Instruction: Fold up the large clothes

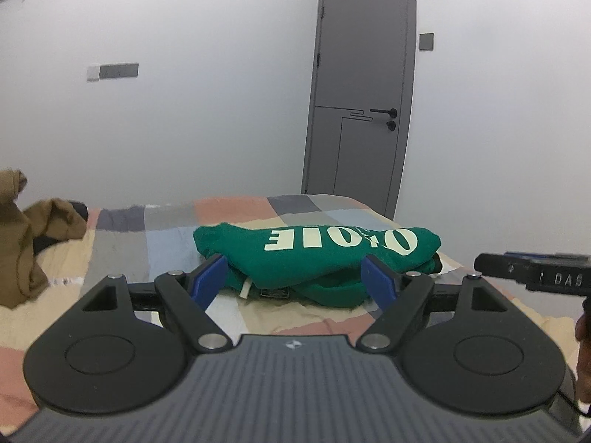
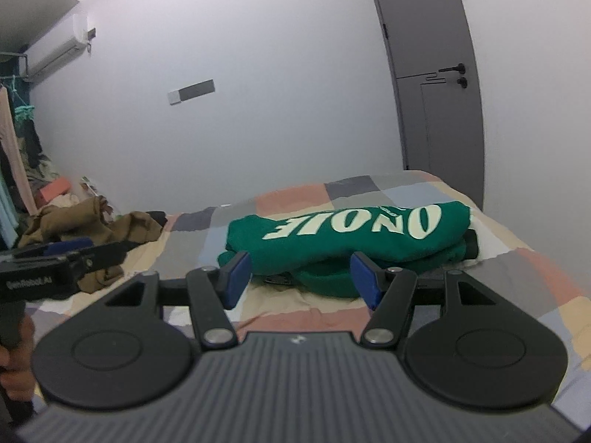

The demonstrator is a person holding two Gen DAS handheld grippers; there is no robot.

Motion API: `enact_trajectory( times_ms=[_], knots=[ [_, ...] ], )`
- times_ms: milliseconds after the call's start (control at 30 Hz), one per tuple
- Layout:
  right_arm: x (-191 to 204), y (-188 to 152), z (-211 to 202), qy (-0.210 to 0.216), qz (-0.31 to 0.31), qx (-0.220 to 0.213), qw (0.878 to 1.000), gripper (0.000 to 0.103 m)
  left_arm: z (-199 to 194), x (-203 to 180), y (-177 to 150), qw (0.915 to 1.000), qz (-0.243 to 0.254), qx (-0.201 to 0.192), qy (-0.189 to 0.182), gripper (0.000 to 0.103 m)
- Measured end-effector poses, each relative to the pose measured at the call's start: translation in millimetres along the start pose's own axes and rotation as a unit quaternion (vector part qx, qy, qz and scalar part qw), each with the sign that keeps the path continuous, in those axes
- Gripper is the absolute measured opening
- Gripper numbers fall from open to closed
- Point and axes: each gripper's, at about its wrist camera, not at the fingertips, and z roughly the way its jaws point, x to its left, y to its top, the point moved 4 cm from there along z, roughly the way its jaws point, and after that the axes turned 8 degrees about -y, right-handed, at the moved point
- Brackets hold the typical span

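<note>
Green sweatshirt (image 1: 317,254), soft knit, folded into thick lumpy bundle, cream upside-down lettering on top, lies mid bed (image 1: 122,236) on patchwork cover w/ pastel squares. Left tool (image 1: 295,277) wide, blue pads, nothing held, just short of bundle. Right tool (image 2: 301,275) wide too, empty. Brown garment (image 2: 92,229) crumpled at far left. Grey door (image 1: 364,85) behind.

Upside-down pale lettering on the green garment (image 2: 354,243); "GenRobot.AI" on the left hand-held gripper (image 2: 70,249).
</note>
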Motion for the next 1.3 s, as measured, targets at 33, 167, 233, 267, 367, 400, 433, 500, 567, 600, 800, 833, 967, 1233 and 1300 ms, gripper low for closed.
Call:
enact_trajectory(
  times_ms=[33, 167, 233, 267, 367, 400, 433, 500, 567, 600, 800, 833, 967, 1233, 1300],
  knots=[
    [-1.1, -1.9, -0.6, -0.004, 0.001, 0.001, 1.0, 0.063, 0.0, 0.6, -1.6, 1.0, -0.001, -0.001, 0.002, 0.083],
    [-2.9, -9.4, -2.0, -0.014, 0.002, 0.004, 1.0, 0.063, 3.1, 2.8, -5.6, 0.9999, -0.007, 0.002, 0.01, 0.083],
    [-2.9, -12.4, -1.9, -0.016, 0.002, 0.005, 1.0, 0.063, 5.7, 4.3, -7.5, 0.9999, -0.011, 0.007, 0.008, 0.083],
    [-2.8, -13.7, -1.7, -0.017, 0.0, 0.005, 1.0, 0.063, 6.9, 4.5, -8.6, 0.9999, -0.011, 0.009, 0.009, 0.083],
    [-2.8, -15.3, -1.7, -0.019, -0.004, 0.008, 1.0, 0.063, 9.8, 4.8, -11.6, 0.9998, -0.014, 0.013, 0.009, 0.083],
    [-3.0, -15.6, -1.7, -0.02, -0.006, 0.007, 1.0, 0.063, 10.5, 4.8, -12.1, 0.9997, -0.015, 0.014, 0.009, 0.083],
    [-3.7, -15.4, -2.0, -0.021, -0.008, 0.007, 1.0, 0.063, 11.2, 4.5, -12.7, 0.9997, -0.014, 0.015, 0.009, 0.083],
    [-5.7, -15.4, -1.8, -0.022, -0.006, 0.01, 1.0, 0.063, 12.8, 3.7, -13.4, 0.9997, -0.013, 0.017, 0.009, 0.083],
    [-7.3, -15.4, -1.5, -0.022, -0.004, 0.012, 1.0, 0.063, 13.5, 3.2, -13.4, 0.9998, -0.011, 0.016, 0.009, 0.083],
    [-7.8, -15.6, -1.2, -0.022, -0.004, 0.013, 1.0, 0.063, 13.7, 3.4, -13.2, 0.9998, -0.013, 0.016, 0.009, 0.083],
    [-7.4, -16.2, -0.6, -0.021, -0.009, 0.018, 1.0, 0.063, 15.7, 5.2, -12.8, 0.9995, -0.023, 0.018, 0.01, 0.085],
    [-7.4, -15.9, -0.6, -0.023, -0.011, 0.017, 1.0, 0.064, 15.9, 5.9, -12.8, 0.9994, -0.026, 0.019, 0.009, 0.087],
    [-9.5, -13.9, 1.0, -0.023, -0.01, 0.018, 1.0, 0.069, 15.9, 8.3, -12.5, 0.9992, -0.034, 0.018, 0.011, 0.099],
    [-5.4, -10.9, 1.7, -0.041, -0.029, 0.008, 0.999, 0.09, 14.0, 9.7, -13.1, 0.9992, -0.031, 0.016, 0.019, 0.103],
    [-4.8, -11.1, 2.7, -0.042, -0.029, 0.012, 0.999, 0.09, 13.5, 9.7, -13.0, 0.9992, -0.031, 0.015, 0.02, 0.103]
  ],
)
